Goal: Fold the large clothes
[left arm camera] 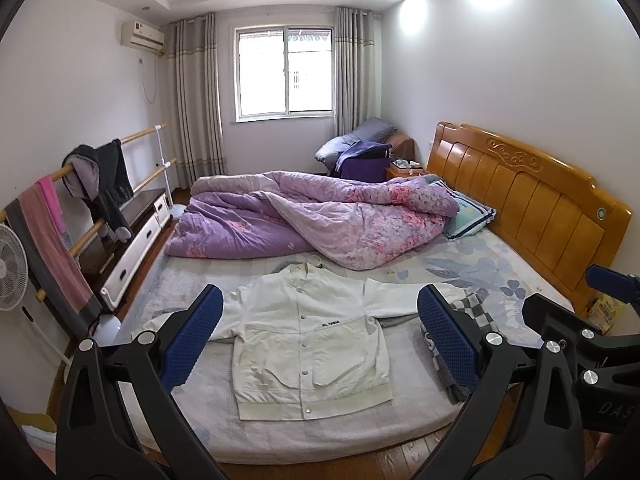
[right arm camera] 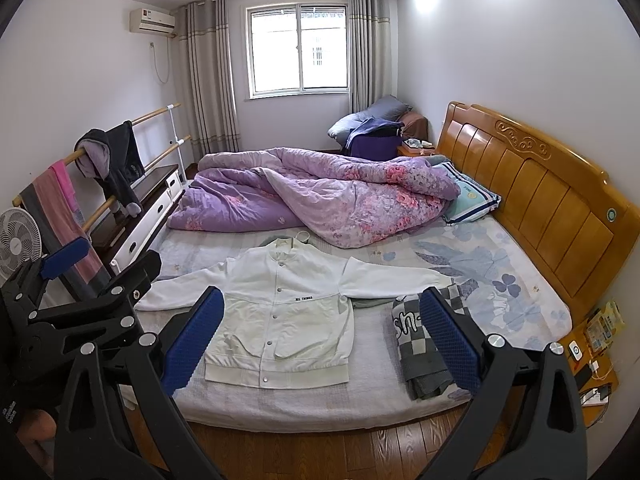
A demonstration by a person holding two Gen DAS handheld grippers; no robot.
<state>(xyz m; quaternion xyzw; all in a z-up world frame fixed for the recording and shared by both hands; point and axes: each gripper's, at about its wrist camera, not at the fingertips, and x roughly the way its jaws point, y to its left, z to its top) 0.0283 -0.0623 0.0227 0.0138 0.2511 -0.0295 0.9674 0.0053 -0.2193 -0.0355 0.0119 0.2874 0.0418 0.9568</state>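
Observation:
A white button-up jacket (left arm camera: 308,340) lies flat, front up, on the near part of the bed, sleeves spread to both sides; it also shows in the right wrist view (right arm camera: 280,316). My left gripper (left arm camera: 320,340) is open and empty, held back from the bed's near edge above the jacket's lower half. My right gripper (right arm camera: 320,340) is open and empty, also short of the bed, to the right of the left one. The left gripper shows at the left of the right wrist view (right arm camera: 92,280). A folded grey checked garment (right arm camera: 424,348) lies right of the jacket.
A crumpled purple floral quilt (left arm camera: 312,216) covers the far half of the bed (left arm camera: 472,276), with a pillow (left arm camera: 468,216) by the wooden headboard (left arm camera: 532,192). A rail with hung clothes (left arm camera: 96,184), a fan (left arm camera: 10,268) and a low cabinet (left arm camera: 136,236) stand left. A nightstand (right arm camera: 592,356) is at right.

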